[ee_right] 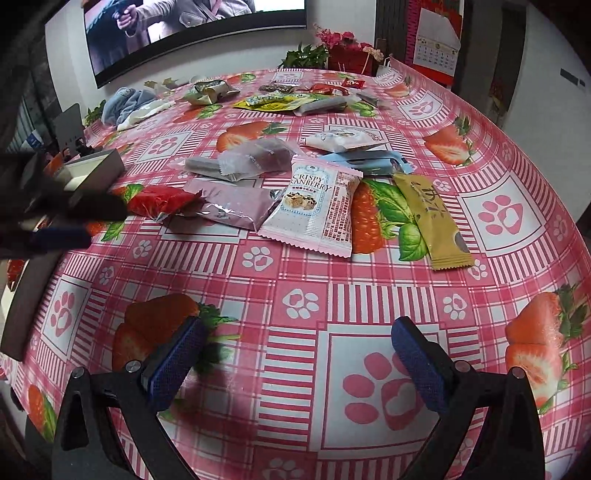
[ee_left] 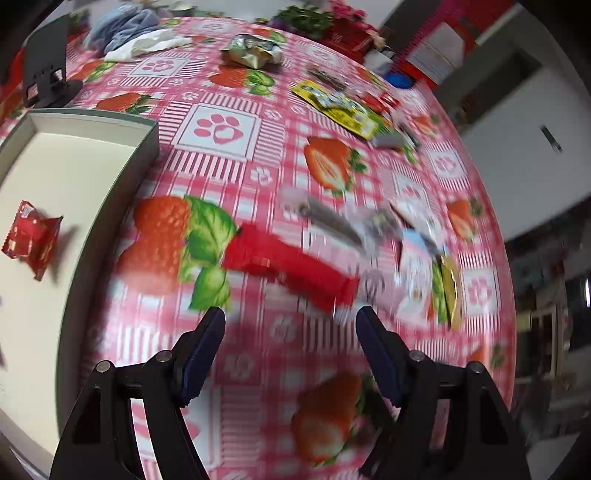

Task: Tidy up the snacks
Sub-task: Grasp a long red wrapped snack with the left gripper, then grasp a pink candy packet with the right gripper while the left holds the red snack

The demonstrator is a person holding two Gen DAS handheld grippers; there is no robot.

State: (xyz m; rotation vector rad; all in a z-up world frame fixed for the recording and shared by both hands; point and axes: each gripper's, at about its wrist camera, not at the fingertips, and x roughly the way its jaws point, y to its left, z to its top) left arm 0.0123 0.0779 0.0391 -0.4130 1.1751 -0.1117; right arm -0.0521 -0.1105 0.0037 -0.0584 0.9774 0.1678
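In the left wrist view my left gripper (ee_left: pixel 290 314) is open and empty, low over the strawberry tablecloth. A red snack packet (ee_left: pixel 288 269) lies just beyond its tips. To the left stands a grey box (ee_left: pixel 147 147) with a small red packet (ee_left: pixel 29 238) inside. My right gripper (ee_right: pixel 299 328) is open with nothing between its pads, short of a heap of snacks: a pink-white cranberry packet (ee_right: pixel 317 206), a gold packet (ee_right: pixel 432 218), a mauve packet (ee_right: pixel 229 206), a blue packet (ee_right: pixel 369 162) and the red packet (ee_right: pixel 159 201). The left gripper's dark fingers (ee_right: pixel 107 208) reach in beside the box (ee_right: pixel 96 166).
More snacks lie at the far side, among them a yellow packet (ee_right: pixel 273 103) and a foil bag (ee_left: pixel 251 51). A blue cloth (ee_right: pixel 125 103), a black stand (ee_left: pixel 44 66) and a red flower pot (ee_right: pixel 347 55) stand at the back. A screen (ee_right: pixel 192 22) hangs on the wall.
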